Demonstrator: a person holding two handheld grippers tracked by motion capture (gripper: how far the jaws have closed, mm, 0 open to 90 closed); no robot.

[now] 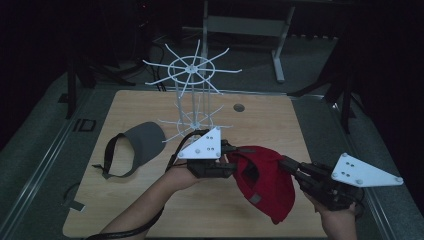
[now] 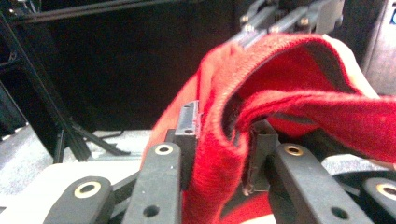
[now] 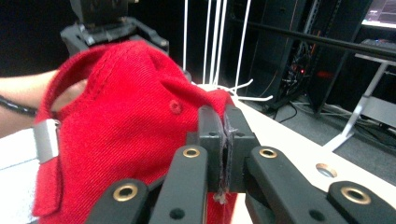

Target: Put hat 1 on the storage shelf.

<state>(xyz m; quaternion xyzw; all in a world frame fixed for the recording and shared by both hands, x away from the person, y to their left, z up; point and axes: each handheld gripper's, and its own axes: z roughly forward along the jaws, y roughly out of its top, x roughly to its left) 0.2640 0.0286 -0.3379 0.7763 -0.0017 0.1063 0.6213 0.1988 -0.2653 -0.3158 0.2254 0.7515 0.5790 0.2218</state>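
Red knit cloth is what you have in both tongs: the red cap (image 1: 262,180) hangs between them above the near half of the counter (image 1: 260,120), toward its right side, clear of the wood. Your left tongs (image 1: 231,159) are clenched on a fold at the cap's opening, with cloth bunched between the jaws in the left gripper view; your right tongs (image 3: 225,140) are pressed tight on a thin edge of the crown, just beside the top button (image 3: 175,106). The likely aim is the white wire rack (image 1: 192,75) standing at the middle of the far half of the counter, so judge your next move by that. Keep both grips firm and spread the tongs slightly apart so the opening stays wide rather than folded. Lift the cap higher than the rack's arms before you carry it forward, since a thin arm could catch the back strap (image 3: 45,140). Mind the grey visor (image 1: 137,145) lying near the left edge; it is well apart from the cap, so leave it alone.
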